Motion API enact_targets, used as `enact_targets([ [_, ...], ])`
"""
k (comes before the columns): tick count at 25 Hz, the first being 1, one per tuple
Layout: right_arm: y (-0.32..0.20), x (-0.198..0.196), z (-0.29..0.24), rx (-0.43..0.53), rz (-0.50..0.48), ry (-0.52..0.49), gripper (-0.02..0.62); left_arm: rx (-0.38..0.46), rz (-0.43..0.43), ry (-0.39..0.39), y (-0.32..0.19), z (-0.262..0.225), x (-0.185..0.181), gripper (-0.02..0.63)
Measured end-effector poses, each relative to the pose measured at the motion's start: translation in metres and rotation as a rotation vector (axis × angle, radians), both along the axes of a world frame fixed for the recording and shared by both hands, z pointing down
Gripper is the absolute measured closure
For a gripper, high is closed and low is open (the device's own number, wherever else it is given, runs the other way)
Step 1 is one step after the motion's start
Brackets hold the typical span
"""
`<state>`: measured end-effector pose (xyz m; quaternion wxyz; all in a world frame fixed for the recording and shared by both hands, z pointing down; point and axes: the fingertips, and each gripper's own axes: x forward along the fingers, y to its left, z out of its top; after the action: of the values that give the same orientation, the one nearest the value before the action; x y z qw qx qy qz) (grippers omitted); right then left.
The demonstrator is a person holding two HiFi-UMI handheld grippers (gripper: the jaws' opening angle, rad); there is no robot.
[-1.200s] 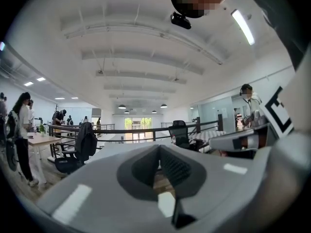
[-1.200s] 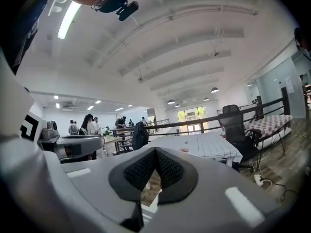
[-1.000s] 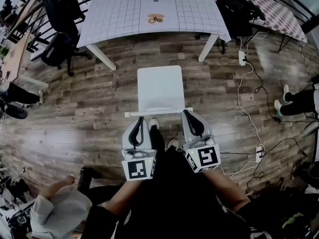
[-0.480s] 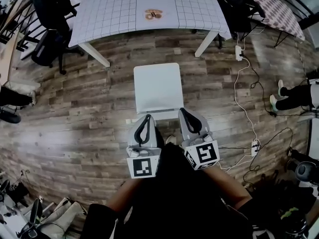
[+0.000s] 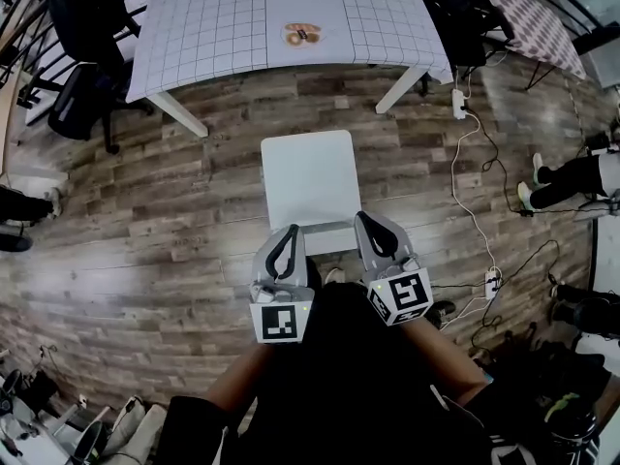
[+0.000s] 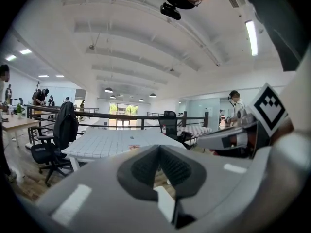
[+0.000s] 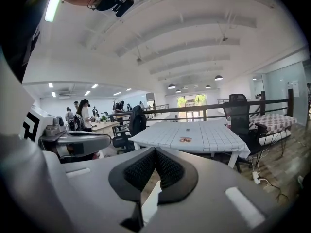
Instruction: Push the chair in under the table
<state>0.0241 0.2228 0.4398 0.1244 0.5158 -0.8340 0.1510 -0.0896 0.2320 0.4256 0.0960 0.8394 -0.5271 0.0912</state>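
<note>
Wood-plank floor (image 5: pixel 145 211) all round; the white chair (image 5: pixel 310 177) is parked short of the grid-cloth table (image 5: pixel 242 27), not yet tucked under; left gripper (image 5: pixel 290 231) and right gripper (image 5: pixel 366 219) are set at its back rail, both jaw pairs pressed together.

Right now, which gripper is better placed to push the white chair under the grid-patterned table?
Left, by a little. The left gripper, fingers shut, sits at the back of the white chair, well inside its width. The right gripper, also shut, is at the back's right corner, likelier to slip off.
</note>
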Motion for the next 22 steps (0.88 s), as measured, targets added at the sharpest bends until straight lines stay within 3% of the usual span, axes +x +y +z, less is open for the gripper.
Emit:
enact_targets([
  [6, -0.007, -0.024, 0.027, -0.051, -0.017, 0.013, 0.597, -0.022, 0.093, -0.013, -0.011, 0.025, -0.011, 0.597],
  [15, 0.019, -0.020, 0.047, -0.105, -0.044, 0.090, 0.597, -0.056, 0.185, -0.077, 0.010, 0.049, -0.003, 0.597],
  [19, 0.018, -0.026, 0.075, -0.139, -0.090, 0.128, 0.597, -0.127, 0.229, -0.141, 0.020, 0.099, -0.007, 0.597],
  [22, -0.007, -0.027, 0.074, -0.180, -0.128, 0.154, 0.575, -0.181, 0.273, -0.141, -0.001, 0.101, -0.005, 0.597],
])
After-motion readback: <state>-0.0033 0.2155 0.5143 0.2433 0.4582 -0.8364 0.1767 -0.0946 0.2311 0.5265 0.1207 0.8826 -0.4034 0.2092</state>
